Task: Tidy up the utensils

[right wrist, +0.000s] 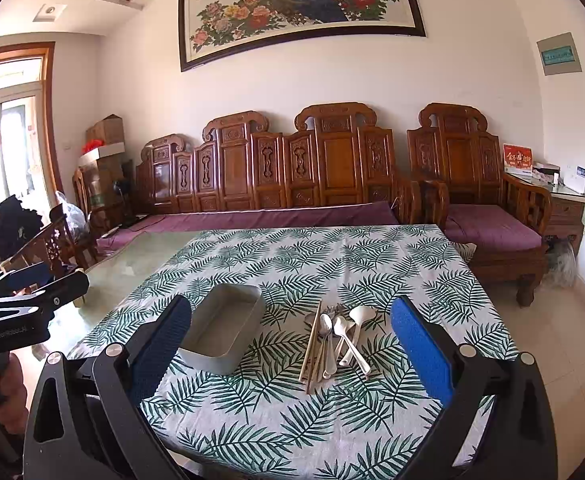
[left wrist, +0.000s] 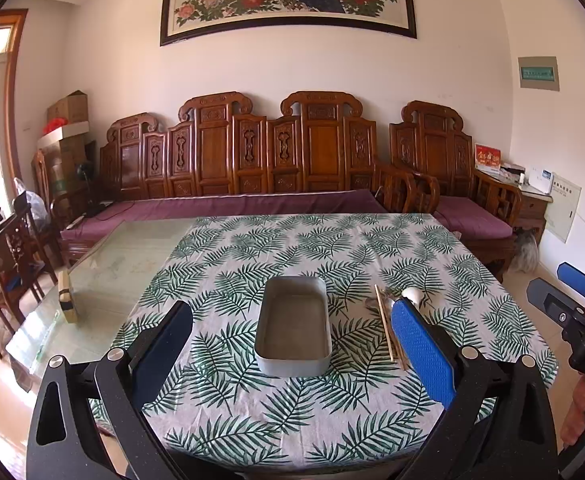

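A grey rectangular metal tin (left wrist: pixel 294 326) (right wrist: pixel 224 332) sits empty on the leaf-print tablecloth (left wrist: pixel 292 400) (right wrist: pixel 332 264). To its right lies a pile of utensils (right wrist: pixel 334 340): wooden chopsticks (right wrist: pixel 312 346) (left wrist: pixel 384 322), metal spoons (right wrist: pixel 326 338) and white spoons (right wrist: pixel 358 322). My left gripper (left wrist: pixel 292 344) hangs open above the near end of the tin, its right finger hiding part of the pile. My right gripper (right wrist: pixel 292 344) is open too, held over the near edge of the table with the pile between and beyond its fingers. Neither holds anything.
The cloth covers the right part of a glass-topped table (left wrist: pixel 124 264). A small wooden block (left wrist: pixel 67 298) stands on the bare glass at left. A carved wooden sofa (left wrist: pixel 252 160) and armchair (right wrist: pixel 484 184) lie behind the table. Wooden chairs (left wrist: pixel 8 264) stand at left.
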